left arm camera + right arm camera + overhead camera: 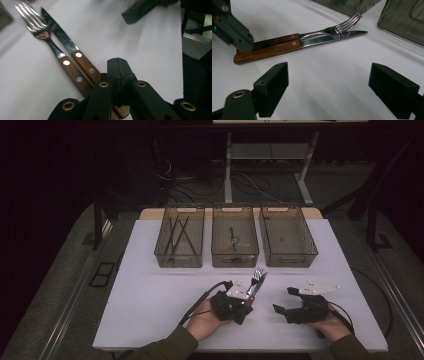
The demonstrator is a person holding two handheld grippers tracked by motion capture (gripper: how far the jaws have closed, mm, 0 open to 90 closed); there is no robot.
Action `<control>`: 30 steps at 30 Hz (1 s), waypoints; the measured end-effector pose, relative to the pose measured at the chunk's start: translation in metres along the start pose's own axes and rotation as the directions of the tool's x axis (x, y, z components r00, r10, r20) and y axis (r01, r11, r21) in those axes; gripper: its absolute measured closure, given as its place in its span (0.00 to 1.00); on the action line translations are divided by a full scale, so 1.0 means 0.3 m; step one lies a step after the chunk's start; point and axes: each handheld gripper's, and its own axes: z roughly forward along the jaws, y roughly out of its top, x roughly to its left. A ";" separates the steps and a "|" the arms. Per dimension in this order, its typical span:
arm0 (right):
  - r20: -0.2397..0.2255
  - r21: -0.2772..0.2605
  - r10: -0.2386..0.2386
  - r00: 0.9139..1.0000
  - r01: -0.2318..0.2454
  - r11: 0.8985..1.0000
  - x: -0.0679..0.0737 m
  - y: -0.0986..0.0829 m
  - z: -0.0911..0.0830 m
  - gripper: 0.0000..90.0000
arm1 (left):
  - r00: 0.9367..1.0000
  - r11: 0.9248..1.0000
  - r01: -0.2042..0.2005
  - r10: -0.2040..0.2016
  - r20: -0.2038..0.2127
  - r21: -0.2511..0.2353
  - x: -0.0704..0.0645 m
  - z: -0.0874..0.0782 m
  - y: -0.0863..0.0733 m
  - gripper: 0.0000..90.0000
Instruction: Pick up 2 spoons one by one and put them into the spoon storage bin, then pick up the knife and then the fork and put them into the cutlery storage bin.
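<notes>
A fork [256, 275] and a knife [260, 284], both with riveted wooden handles, lie side by side on the white table [150, 295], points toward the bins. My left gripper [244, 309] is shut, jaws pressed together with nothing between them, just above the handle ends. In the left gripper view the jaws [117, 62] hide the near end of the knife [67, 46], with the fork [50, 45] beside it. My right gripper [285, 300] stands open to the right of the cutlery; its view shows the fork [332, 30] and knife [324, 40] ahead of its spread jaws [329, 87].
Three clear bins stand in a row at the back: the left bin [178, 261] holds several dark sticks, the middle bin [235, 261] a small utensil, the right bin [290, 260] looks nearly bare. Cables trail from both grippers toward the front edge.
</notes>
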 end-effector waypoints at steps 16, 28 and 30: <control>0.001 0.001 -0.007 1.000 0.007 1.000 0.002 0.003 -0.002 0.18 | 1.000 0.997 -0.023 0.025 -0.019 0.078 -0.008 0.036 -0.020 1.00; -0.005 -0.002 -0.008 1.000 0.008 1.000 0.001 0.010 0.003 0.18 | 0.998 0.995 0.011 -0.005 -0.057 0.096 0.037 0.003 -0.041 0.99; -0.007 -0.005 -0.008 1.000 0.008 1.000 0.000 0.009 0.002 0.18 | 0.998 0.995 0.016 -0.010 -0.061 0.099 0.049 -0.002 -0.043 1.00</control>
